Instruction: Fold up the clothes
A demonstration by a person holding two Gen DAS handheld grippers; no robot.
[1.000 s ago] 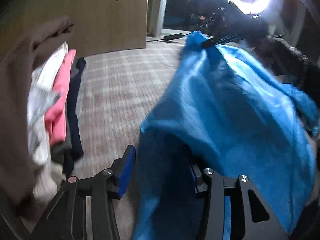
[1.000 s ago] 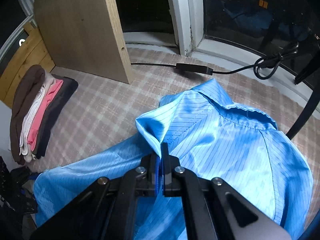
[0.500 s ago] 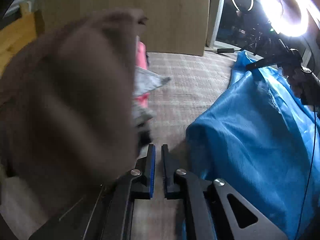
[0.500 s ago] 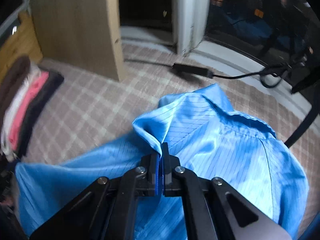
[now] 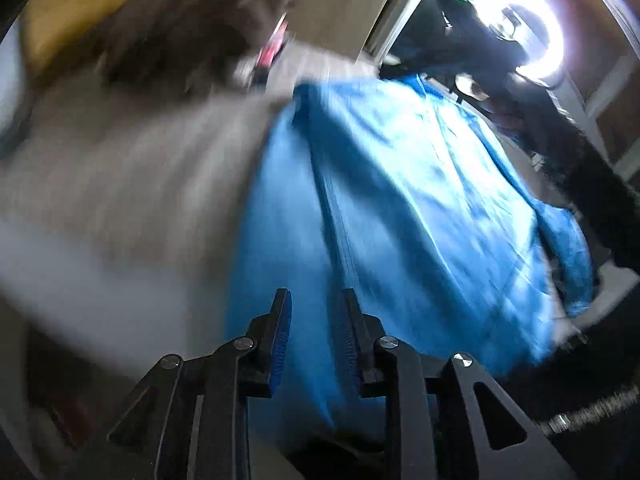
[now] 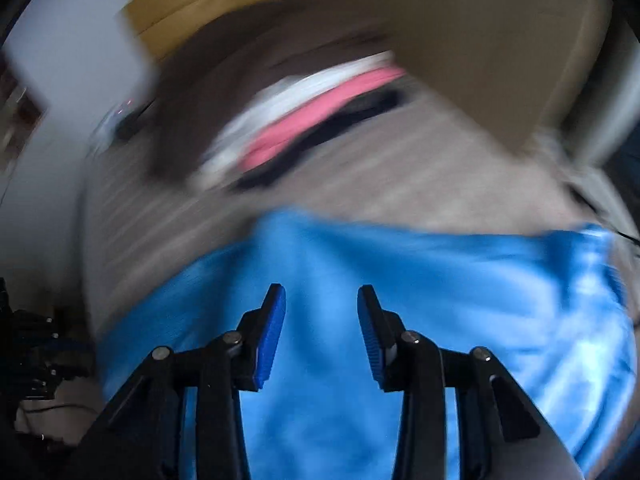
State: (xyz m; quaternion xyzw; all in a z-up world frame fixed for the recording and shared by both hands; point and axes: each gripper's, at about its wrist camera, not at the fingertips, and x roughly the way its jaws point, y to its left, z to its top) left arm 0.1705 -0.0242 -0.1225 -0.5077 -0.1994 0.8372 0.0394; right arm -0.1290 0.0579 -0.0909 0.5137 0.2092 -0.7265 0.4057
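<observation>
Both views are motion-blurred, so details are rough. The blue shirt point(image 6: 400, 272) lies on the carpet point(image 6: 380, 184), right under and ahead of both tongs.

Left tongs point(image 5: 315, 316): jaws apart and opening, cloth showing behind the gap but no pinch visible. Right tongs point(image 6: 321, 312): jaws spread and opening, nothing between the pads, shirt beneath them.

Step in hand, prob. re-gripping for the next fold. To do it well: pick two matching pts on one edge, pinch only the top layer, lift evenly w/ both tongs, lay flat, smooth before letting go.

Count: 1 blue shirt; 2 tongs; 1 stack of folded clothes point(image 6: 304, 120) beyond the right tongs, approx. 4 layers (brown, white, pink, dark), blur makes that uncertain; 1 ring light point(image 5: 532, 32) far ahead-right of the left tongs.
</observation>
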